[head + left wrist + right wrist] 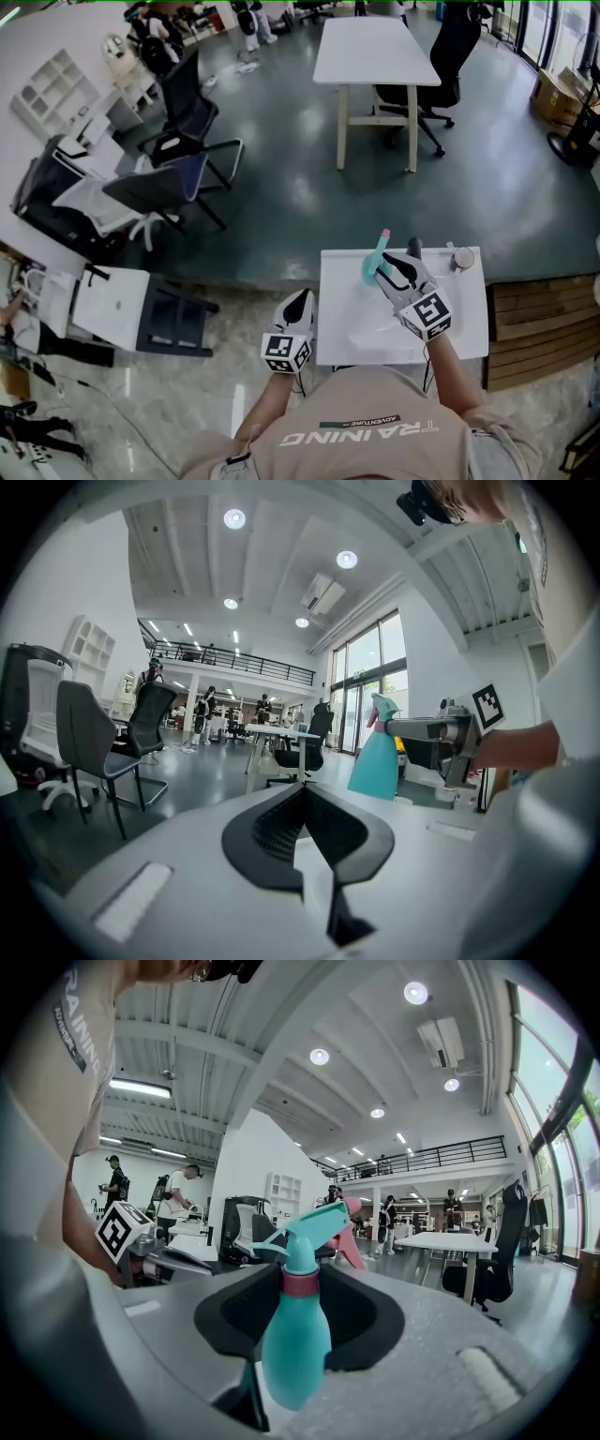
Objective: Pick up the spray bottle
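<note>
The spray bottle [373, 264] is teal with a pink collar and trigger, and it stands upright at the far side of the small white table [469, 319]. My right gripper [394, 264] is shut on it, one black pad on each side of its body. In the right gripper view the bottle [295, 1344] fills the gap between the jaws of the right gripper [298, 1279]. The left gripper view shows the bottle [377, 766] with the right gripper [417, 728] at its neck. My left gripper [302, 298] hangs off the table's left edge, its pads [272, 832] together and holding nothing.
A small round object [461, 258] and a crumpled white thing [375, 328] lie on the table. Wooden pallets [539, 328] are stacked to the right. A low white desk [108, 305] and office chairs [169, 178] stand to the left, and a white table [366, 52] stands farther off.
</note>
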`<state>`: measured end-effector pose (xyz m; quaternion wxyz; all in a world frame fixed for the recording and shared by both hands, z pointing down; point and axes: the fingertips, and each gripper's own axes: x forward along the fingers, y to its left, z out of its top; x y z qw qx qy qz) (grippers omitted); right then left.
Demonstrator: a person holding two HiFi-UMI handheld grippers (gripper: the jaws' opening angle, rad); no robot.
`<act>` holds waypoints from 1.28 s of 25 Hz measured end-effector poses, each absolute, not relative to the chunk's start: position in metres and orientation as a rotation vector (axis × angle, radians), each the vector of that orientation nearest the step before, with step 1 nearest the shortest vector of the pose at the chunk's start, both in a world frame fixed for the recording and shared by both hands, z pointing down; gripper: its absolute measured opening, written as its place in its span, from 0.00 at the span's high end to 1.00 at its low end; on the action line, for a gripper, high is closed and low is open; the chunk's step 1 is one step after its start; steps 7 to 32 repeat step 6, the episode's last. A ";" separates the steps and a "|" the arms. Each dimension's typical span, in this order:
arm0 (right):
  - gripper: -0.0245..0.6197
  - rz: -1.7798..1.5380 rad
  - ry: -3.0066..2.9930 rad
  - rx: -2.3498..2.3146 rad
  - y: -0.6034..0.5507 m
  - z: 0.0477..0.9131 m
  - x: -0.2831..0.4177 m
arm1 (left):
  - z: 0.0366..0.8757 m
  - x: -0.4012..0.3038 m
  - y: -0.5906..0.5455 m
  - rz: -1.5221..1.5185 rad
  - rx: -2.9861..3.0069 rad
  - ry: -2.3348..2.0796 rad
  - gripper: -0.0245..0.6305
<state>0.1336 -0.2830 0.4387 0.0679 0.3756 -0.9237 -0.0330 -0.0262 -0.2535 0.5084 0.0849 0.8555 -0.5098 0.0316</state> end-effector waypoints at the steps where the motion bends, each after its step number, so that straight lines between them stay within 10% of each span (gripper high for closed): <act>1: 0.76 -0.100 -2.783 1.133 -0.282 0.438 0.134 | 0.509 -0.026 -0.252 0.095 2.549 -1.521 0.93; 32: 0.76 -0.105 -2.783 1.138 -0.281 0.439 0.134 | 0.513 -0.027 -0.247 0.097 2.531 -1.528 0.93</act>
